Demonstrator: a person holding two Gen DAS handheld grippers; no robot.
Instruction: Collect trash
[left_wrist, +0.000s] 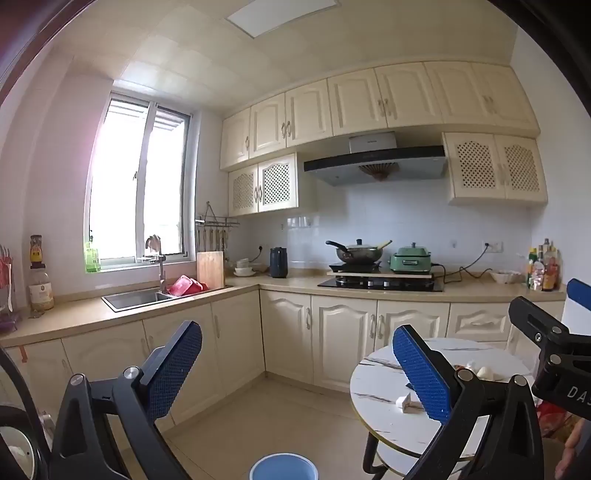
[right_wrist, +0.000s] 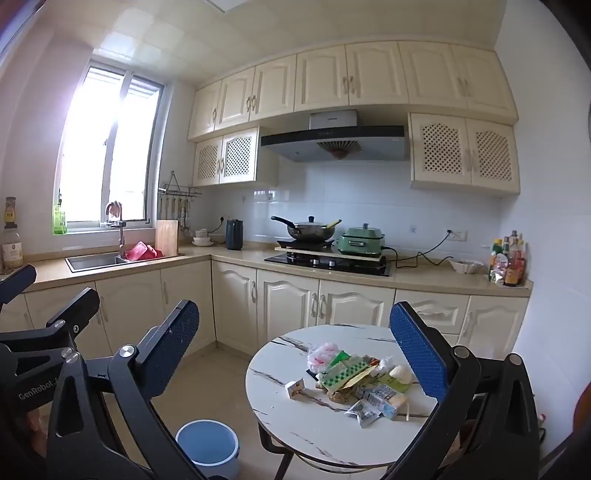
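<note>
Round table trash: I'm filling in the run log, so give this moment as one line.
phase: start | left gripper: open, empty | right gripper: open, empty | trash pile: on round table, untouched | blue bin: on floor beside table

Daylight floods through a sliding window (right_wrist: 110, 147) into a cream-cabineted kitchen with white tiled walls and a pale tiled floor (right_wrist: 221, 373). An L-shaped beige tabletop (right_wrist: 240, 254) carries a steel sink (right_wrist: 96, 261) and a black hob (right_wrist: 328, 264) beneath a range hood (right_wrist: 332, 142).

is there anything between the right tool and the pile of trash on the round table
Nothing visible. The right tool is open, with bare tabletop before the trash pile. The blue bin stands on the floor beside the table.
</note>
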